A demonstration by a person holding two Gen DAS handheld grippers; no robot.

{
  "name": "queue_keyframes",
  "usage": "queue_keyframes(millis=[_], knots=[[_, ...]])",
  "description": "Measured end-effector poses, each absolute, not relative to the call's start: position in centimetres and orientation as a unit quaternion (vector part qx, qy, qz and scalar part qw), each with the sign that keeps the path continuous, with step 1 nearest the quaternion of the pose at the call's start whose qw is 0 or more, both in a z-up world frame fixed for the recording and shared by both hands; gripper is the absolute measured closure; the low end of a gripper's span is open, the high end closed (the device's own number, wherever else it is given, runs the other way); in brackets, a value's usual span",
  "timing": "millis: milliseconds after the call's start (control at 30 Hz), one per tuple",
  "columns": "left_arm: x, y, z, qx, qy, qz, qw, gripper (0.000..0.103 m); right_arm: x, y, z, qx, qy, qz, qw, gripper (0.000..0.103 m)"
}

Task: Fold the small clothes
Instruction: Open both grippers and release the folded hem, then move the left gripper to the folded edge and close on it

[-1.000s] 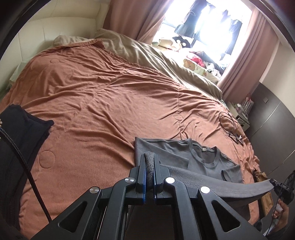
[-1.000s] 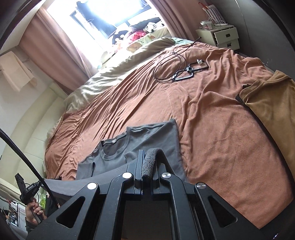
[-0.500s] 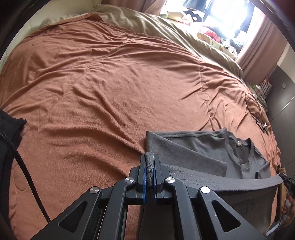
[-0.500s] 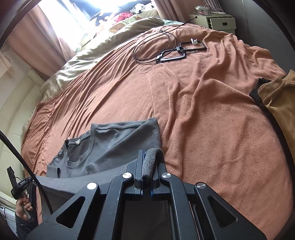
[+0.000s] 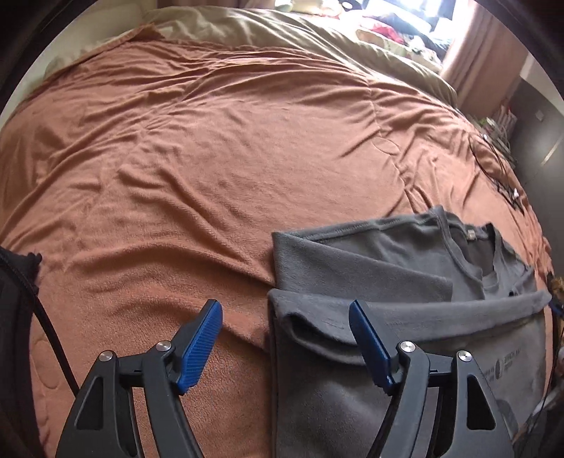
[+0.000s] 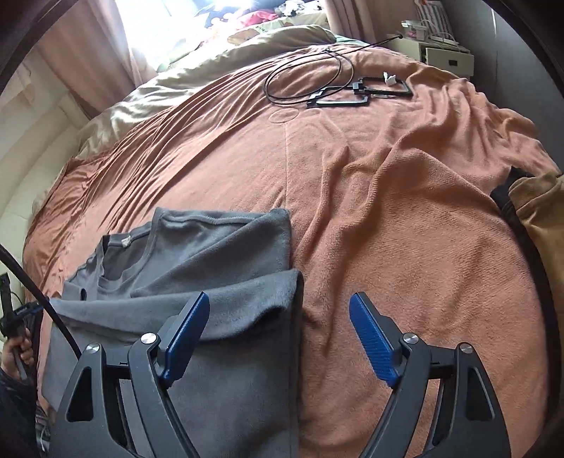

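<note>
A grey T-shirt (image 5: pixel 380 282) lies folded on the rust-brown bedspread (image 5: pixel 211 158); its hem edge is laid over the body just below the collar. It also shows in the right wrist view (image 6: pixel 211 267). My left gripper (image 5: pixel 285 327) is open and empty, straddling the shirt's left fold corner. My right gripper (image 6: pixel 278 324) is open and empty, straddling the shirt's right fold corner. The blue pads (image 6: pixel 370 338) hold nothing.
A black cable and flat black frames (image 6: pixel 352 91) lie at the far side of the bed. A tan garment (image 6: pixel 539 211) lies at the right edge. A dark garment (image 5: pixel 14 317) lies at the left edge. A beige duvet (image 5: pixel 282 31) and window are beyond.
Both grippers were shut on the shirt's hem edge, carried it forward over the body, lowered it, and have opened and let it go.
</note>
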State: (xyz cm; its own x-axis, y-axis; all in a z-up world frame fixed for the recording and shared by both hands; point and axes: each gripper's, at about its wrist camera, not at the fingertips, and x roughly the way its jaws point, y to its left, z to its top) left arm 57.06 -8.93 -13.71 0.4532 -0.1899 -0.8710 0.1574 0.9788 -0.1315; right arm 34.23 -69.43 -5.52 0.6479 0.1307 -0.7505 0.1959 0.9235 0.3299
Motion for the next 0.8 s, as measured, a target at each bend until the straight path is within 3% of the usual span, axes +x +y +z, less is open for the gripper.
queue_keyframes(millis=[167,800], knots=[[55.6,-11.1,-14.7,0.064,0.517,-0.133,0.843,0.026,32.9,-69.1,-4.7,0.135,0.436,-0.019,0.89,0.022],[57.5,-11.8,-18.0,0.097,0.567,-0.124,0.809,0.025,37.9,-65.0,-7.4,0.013,0.502,-0.045,0.864,0.022]])
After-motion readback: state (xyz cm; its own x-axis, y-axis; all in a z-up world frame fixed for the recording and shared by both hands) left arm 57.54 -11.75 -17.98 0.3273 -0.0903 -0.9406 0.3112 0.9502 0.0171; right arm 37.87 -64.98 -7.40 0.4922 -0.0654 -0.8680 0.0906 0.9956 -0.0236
